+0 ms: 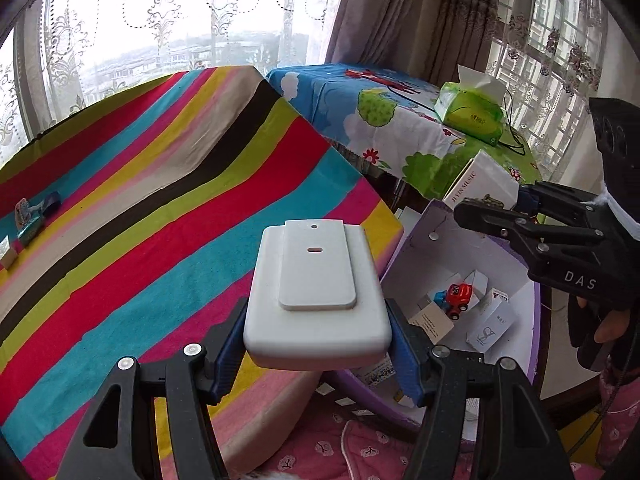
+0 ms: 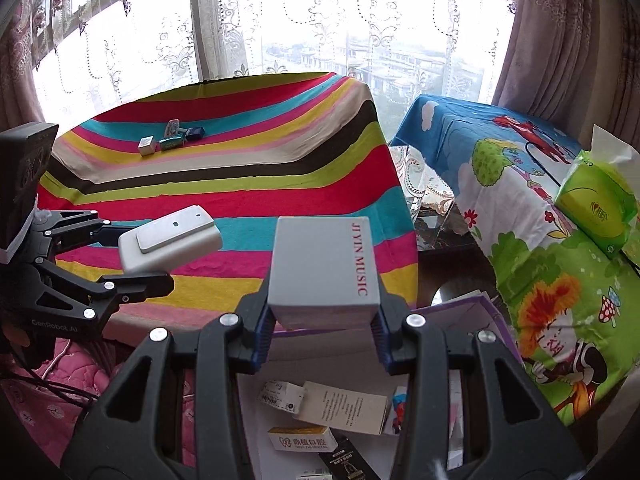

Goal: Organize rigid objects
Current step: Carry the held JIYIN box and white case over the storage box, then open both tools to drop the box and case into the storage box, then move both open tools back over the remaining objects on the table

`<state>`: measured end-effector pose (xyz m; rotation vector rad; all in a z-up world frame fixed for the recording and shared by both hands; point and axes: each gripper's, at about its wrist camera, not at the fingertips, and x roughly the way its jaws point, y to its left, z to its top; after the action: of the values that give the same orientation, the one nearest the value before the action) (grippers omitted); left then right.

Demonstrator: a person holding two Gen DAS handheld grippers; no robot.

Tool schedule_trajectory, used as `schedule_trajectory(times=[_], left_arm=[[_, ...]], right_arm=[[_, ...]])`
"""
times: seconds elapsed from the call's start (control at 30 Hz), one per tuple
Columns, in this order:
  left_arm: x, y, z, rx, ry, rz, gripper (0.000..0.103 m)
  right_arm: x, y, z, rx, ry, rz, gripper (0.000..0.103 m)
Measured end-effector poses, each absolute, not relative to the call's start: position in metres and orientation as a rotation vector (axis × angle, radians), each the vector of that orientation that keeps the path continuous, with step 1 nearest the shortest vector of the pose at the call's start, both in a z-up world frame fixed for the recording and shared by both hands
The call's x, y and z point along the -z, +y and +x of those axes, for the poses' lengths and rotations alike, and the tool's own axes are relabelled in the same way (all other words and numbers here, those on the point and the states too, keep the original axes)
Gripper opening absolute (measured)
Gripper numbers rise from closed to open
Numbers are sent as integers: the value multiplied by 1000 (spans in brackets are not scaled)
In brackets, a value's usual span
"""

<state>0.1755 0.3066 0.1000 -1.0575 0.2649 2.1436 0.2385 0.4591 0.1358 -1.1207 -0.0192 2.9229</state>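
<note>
Aloft — white case (image 1: 318,300), JIYIN MUSIC box (image 2: 324,268)

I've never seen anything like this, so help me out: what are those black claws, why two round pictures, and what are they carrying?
There is no robot here. A person holds a hand-operated claw in each hand, and each claw carries a wide-angle camera looking along its fingers, hence two round pictures. In the left claw's picture, the left gripper is clamped on a white device; the right gripper shows at the side. In the right claw's picture, the right gripper squeezes a grey box printed JIYIN MUSIC. Beyond lies a striped cloth with a few small items. Below is a purple-edged bin already holding a toy car and small cartons.
</note>
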Motion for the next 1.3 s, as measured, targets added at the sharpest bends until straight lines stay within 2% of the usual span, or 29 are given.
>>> schedule_trajectory(times=[0.37,0.7,0.77,0.8,0.83,0.87,0.97,1.03,1.13,1.17,1.23,1.3], left_arm=[[-76,383,208,-1947,452,-1084,64],[-44,416,250,-1753,552,-1100,65],[-37,421,260,-1704,588,-1095,69],[-34,421,262,-1693,603,-1093,77],[-33,418,263,-1702,612,-1089,80],[-33,413,261,-1722,607,-1081,84],[-43,384,233,-1823,528,-1073,85],[-51,349,200,-1955,448,-1076,88],[-56,280,147,-2154,308,-1134,96],[-54,256,131,-2216,266,-1156,103],[-47,202,101,-2359,202,-1200,103],[-35,150,71,-2505,164,-1266,103]], right_arm=[[-118,513,281,-2750,8,-1195,46],[-86,544,303,-2592,27,-1313,46],[-80,547,298,-2523,7,-1348,52],[-78,547,295,-2483,-19,-1344,66],[-77,546,292,-2463,-39,-1330,77],[-78,545,287,-2464,-44,-1316,78],[-91,529,263,-2559,1,-1277,79],[-99,503,239,-2648,-15,-1265,83],[-104,443,193,-2789,-163,-1265,86],[-102,419,174,-2847,-217,-1271,87],[-95,377,140,-2943,-259,-1313,90],[-82,336,100,-3042,-225,-1391,90]])
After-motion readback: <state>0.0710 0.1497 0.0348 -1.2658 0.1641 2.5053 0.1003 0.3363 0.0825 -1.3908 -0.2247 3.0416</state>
